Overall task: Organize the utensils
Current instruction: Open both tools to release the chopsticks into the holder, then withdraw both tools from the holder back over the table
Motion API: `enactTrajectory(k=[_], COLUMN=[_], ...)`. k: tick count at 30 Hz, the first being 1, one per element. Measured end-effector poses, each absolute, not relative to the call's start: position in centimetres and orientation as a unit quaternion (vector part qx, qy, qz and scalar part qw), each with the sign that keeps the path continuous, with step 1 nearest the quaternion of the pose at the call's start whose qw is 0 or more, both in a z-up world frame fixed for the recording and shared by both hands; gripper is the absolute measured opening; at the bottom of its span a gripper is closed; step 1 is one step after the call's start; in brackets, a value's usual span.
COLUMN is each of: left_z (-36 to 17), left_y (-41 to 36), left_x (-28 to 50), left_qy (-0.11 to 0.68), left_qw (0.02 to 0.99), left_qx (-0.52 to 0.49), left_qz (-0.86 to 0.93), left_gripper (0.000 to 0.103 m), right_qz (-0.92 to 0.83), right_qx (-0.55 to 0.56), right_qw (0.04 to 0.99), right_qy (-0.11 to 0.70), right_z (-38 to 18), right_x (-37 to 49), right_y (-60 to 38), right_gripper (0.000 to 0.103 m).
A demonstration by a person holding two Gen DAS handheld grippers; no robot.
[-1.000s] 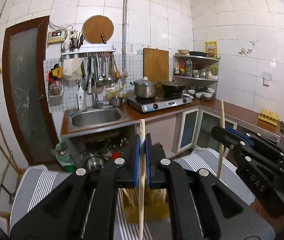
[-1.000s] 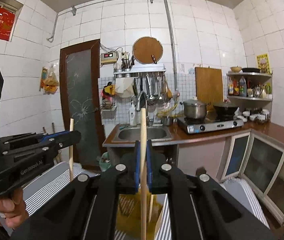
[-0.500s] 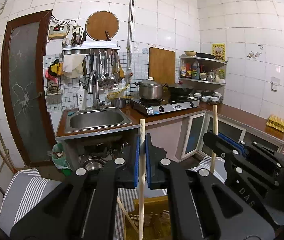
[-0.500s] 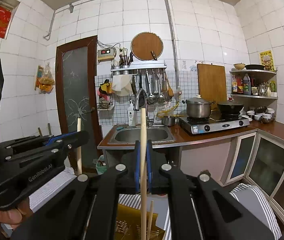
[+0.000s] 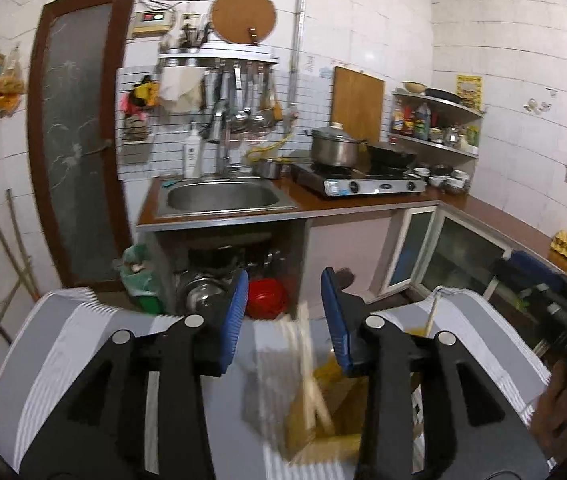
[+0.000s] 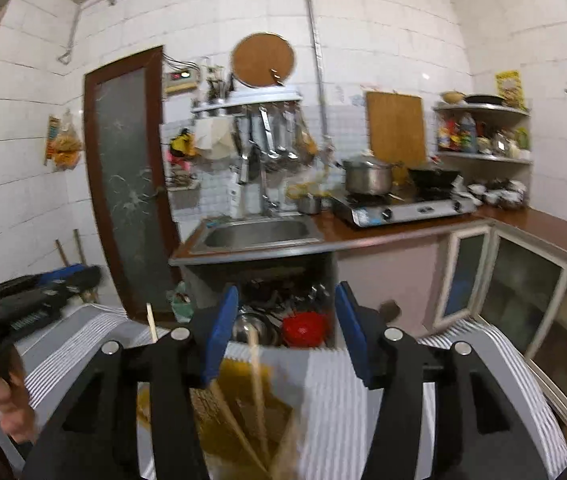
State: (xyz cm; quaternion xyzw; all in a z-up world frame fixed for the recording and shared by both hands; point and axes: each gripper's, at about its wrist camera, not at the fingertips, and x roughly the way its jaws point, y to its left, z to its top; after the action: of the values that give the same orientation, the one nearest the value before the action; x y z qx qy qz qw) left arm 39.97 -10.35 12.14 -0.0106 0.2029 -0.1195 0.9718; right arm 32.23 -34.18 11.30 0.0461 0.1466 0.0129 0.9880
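From my left wrist, my left gripper (image 5: pixel 283 320) is opening, its blue fingers (image 5: pixel 235 320) apart around a blurred wooden chopstick (image 5: pixel 306 344) that touches neither and leans into the yellow basket (image 5: pixel 339 412) on the striped desk (image 5: pixel 63 344). From my right wrist, my right gripper (image 6: pixel 285 330) is opening too, another chopstick (image 6: pixel 257 372) loose between its fingers over the basket (image 6: pixel 239 404).

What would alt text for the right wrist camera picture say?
The right gripper, jaws opening and pressing on nothing, hangs over a yellow basket where blurred wooden chopsticks lean. Behind it are a kitchen sink, a steel pot on a stove, and the left gripper at the left edge.
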Motion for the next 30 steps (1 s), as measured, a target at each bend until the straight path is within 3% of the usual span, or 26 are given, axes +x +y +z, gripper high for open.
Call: enactTrajectory(k=[6, 17, 23, 30], left_z=[9.1, -0.3, -3.7, -5.7], left_y=[-4.6, 1.7, 2.1, 1.3], left_x=[32.1, 16.3, 11.0, 10.6], left_qy=[0.231, 0.288, 0.319, 0.342], left_qw=[0.969, 0.957, 0.947, 0.938], left_qx=[0.008, 0.019, -0.003, 0.002], left_qz=[-0.082, -0.034, -0.044, -0.06], left_gripper=[0.04, 0.042, 0.044, 0.044], right_qz=[0.01, -0.031, -0.015, 0.001], right_qx=[0.046, 0.064, 0.052, 0.048], right_qw=[0.973, 0.953, 0.945, 0.941], right_qy=[0.224, 0.293, 0.323, 0.335], right_z=[8.6, -0.6, -3.9, -4.7], right_x=[24.3, 7.5, 4.2, 4.5], right_y=[-36.9, -38.7, -36.9, -35.3], right_gripper=[0.051, 0.051, 0.051, 0.051])
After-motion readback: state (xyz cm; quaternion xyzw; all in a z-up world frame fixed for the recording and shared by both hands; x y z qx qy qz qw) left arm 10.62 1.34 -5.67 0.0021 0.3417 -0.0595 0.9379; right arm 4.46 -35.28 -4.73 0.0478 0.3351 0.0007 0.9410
